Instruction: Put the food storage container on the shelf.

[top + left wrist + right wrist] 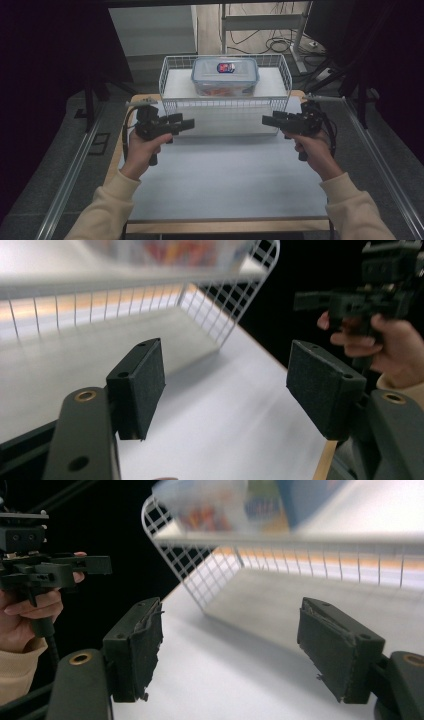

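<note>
Clearance: near half of table open, far half blocked by basket

White table sheet (225, 175) bare from 6 o'clock up to the basket's front wall; passage wide between left gripper (187, 123) at 9 o'clock and right gripper (268, 120) at 3 o'clock, both with jaws apart and nothing between them; wire basket (225, 104) stands across 12 o'clock, its front mesh wall barring level entry; lidded container (225, 75) sits inside toward the basket's far side, leaving bare floor behind the front wall, reachable from above; narrow strips of table beside the basket at 10 and 2 o'clock.
</note>
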Demonstrator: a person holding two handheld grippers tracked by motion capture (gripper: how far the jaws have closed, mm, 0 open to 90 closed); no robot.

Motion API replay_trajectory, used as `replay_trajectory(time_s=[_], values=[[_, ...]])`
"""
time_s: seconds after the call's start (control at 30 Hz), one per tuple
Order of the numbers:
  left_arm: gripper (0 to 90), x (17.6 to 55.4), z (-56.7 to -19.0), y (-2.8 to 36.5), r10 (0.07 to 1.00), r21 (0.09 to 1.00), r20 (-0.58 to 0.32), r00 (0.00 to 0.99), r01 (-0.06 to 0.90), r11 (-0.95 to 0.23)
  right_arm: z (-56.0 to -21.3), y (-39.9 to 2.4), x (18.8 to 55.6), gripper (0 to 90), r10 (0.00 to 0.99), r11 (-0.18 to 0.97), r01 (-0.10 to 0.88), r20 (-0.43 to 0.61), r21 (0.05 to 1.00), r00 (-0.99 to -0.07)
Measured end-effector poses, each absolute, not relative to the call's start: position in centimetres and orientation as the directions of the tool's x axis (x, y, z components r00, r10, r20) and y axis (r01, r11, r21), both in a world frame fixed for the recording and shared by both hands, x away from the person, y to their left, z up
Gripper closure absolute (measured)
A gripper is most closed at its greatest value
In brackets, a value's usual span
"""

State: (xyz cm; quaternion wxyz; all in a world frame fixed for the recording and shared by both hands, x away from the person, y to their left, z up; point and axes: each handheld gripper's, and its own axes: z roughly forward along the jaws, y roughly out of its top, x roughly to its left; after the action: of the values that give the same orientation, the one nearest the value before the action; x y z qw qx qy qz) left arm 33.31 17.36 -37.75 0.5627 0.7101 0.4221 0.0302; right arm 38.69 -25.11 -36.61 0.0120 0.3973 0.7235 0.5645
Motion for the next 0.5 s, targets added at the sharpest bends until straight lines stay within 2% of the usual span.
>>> replay_trajectory(time_s=[0.3, 0.5], values=[[30.4, 30.8, -43.5, 17.0, 0.631, 0.788, -0.437, 0.64, 0.611, -0.074, -41.6, -25.7, 36.1, 26.4, 0.59, 0.109, 0.604, 0.438, 0.789, -0.678], [30.1, 30.4, -45.1, 17.0, 0.644, 0.778, -0.431, 0.632, 0.622, -0.089, -44.0, -25.7, 35.0, 26.1, 0.603, 0.162, 0.612, 0.414, 0.774, -0.682]])
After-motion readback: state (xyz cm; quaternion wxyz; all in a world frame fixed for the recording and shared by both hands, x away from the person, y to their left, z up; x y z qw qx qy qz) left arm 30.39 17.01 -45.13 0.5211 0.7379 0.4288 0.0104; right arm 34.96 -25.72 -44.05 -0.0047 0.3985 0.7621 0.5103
